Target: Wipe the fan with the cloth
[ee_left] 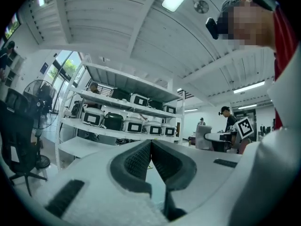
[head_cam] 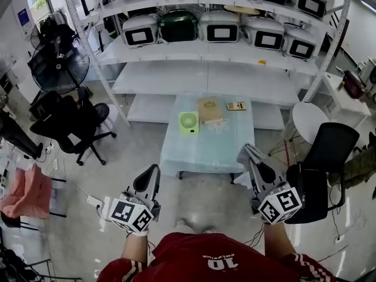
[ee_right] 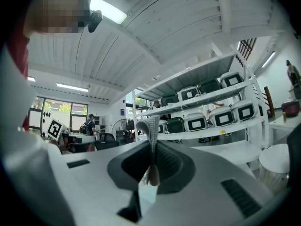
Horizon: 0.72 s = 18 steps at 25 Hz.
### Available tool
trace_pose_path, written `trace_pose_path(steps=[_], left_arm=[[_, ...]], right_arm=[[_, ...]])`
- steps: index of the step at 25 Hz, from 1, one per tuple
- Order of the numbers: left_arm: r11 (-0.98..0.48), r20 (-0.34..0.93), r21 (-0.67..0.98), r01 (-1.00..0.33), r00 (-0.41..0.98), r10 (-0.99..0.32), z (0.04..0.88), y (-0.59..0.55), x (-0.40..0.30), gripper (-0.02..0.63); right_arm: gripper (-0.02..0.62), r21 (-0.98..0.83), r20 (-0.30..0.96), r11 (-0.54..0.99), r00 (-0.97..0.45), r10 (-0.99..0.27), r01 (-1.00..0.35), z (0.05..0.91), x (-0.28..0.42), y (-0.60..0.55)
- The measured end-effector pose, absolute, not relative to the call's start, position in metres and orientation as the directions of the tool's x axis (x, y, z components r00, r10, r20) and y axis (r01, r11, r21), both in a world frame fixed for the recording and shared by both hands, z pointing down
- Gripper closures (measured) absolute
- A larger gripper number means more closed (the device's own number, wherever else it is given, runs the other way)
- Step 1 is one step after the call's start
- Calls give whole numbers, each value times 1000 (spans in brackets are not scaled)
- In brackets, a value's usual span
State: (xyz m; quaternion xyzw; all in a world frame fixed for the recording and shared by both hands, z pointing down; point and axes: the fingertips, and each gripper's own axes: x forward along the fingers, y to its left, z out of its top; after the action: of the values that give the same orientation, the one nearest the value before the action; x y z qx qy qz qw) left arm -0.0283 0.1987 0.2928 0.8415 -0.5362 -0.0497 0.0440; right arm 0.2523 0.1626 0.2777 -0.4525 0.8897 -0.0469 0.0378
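Cloth (ee_right: 150,126) pinched in right tongs (ee_right: 153,160); left tongs (ee_left: 151,150) closed, empty; fan (head_cam: 188,123) on table (head_cam: 205,153)

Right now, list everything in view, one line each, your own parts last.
Table: one, pale glass top, in front of the shelving.
Fan: one, small, light green, on the table's far left.
Packet: one, tan, on the table beside the fan.
Shelving: one, white, behind the table.
Cookers: five in one shelf row, four white, one dark green.
Floor fan: one, black, far left.
Office chairs: two, black, left and right.
Stool: one, white, round, right of the table.
Cloth: one, grey-white, in the right gripper.
Left gripper: grey, shut, empty.
Right gripper: grey, shut on the cloth.
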Motion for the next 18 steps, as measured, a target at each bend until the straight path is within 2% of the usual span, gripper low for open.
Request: trace_pose_path(steps=[3, 7, 18], left_arm=[[-399, -12, 76, -914, 399, -917, 298, 204, -28, 604], [-366, 29, 103, -925, 371, -928, 315, 200, -45, 604], [-430, 52, 96, -898, 436, -899, 349, 101, -113, 604]], right_arm=[[578, -171, -17, 611, -618, -786, -773, 296, 251, 153], [577, -217, 10, 635, -652, -758, -741, 325, 232, 137], [577, -173, 77, 684, -702, -708, -709, 343, 119, 43]])
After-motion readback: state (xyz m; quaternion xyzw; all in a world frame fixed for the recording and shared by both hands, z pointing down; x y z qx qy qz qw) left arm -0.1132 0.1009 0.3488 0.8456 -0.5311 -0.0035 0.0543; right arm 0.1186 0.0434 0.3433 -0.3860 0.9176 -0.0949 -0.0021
